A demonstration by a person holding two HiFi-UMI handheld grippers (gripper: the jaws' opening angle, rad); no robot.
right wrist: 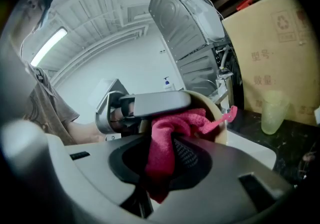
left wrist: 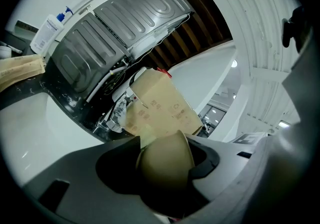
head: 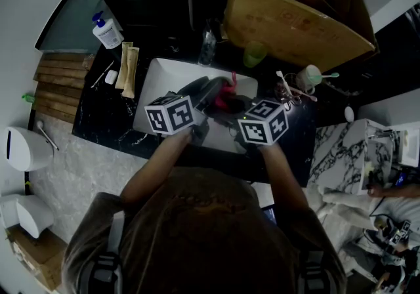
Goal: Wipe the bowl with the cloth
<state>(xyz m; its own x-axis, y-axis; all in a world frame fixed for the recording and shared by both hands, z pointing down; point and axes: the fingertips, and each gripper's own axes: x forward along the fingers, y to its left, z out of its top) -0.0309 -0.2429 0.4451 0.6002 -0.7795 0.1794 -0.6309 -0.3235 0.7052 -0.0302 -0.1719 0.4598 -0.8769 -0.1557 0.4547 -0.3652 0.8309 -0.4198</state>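
- Head view: over a white sink point(head: 156, 83) sunk in a dark tabletop point(head: 98, 119), the left tongs point(head: 197, 104) and right tongs point(head: 239, 112) meet close together, with a pink cloth point(head: 226, 91) bunched between them. The bowl cannot be made out here. A cardboard box point(head: 295, 27) stands behind the sink, and a pump bottle point(head: 107, 31) at the far left.
- Left gripper view: the left tongs point(left wrist: 167, 155) are clamped on the beige bowl point(left wrist: 167, 163), which stands on edge between the jaws and is held above the sink point(left wrist: 30, 138).
- Right gripper view: the right tongs point(right wrist: 160, 155) pinch the cloth point(right wrist: 170, 130), whose free end is pressed into the bowl point(right wrist: 214, 109). The left tongs point(right wrist: 150, 110) grip the bowl's rim. A green cup point(right wrist: 272, 111) stands beside the box point(right wrist: 280, 53).
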